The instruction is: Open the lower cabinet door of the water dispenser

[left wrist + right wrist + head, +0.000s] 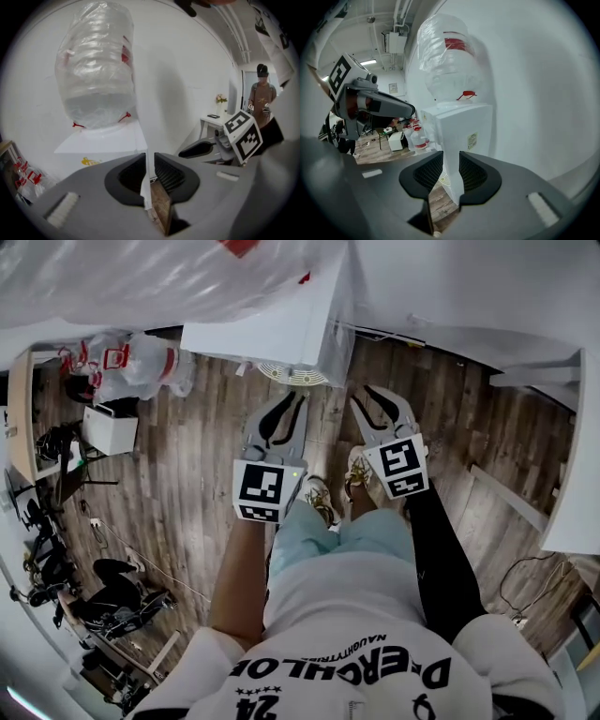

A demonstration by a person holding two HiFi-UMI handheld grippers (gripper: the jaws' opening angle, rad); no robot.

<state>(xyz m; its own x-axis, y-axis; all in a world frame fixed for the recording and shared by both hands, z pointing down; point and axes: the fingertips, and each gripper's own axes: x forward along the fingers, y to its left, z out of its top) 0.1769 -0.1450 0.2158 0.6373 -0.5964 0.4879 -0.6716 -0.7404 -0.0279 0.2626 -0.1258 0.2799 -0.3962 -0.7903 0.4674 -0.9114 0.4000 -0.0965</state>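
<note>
The left tool (292,401) and right tool (367,395) hang side by side over the wooden floor (187,474), close before the white water dispenser (281,329). Both tools' jaws stand slightly apart and empty. The lower cabinet door seems closed, but it barely shows.

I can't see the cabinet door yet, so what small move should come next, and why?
Probably lower the right gripper toward the lower front of the water dispenser. Both it and the left gripper hang short of the dispenser, jaws apart and empty, and the lower door is not in view.
</note>
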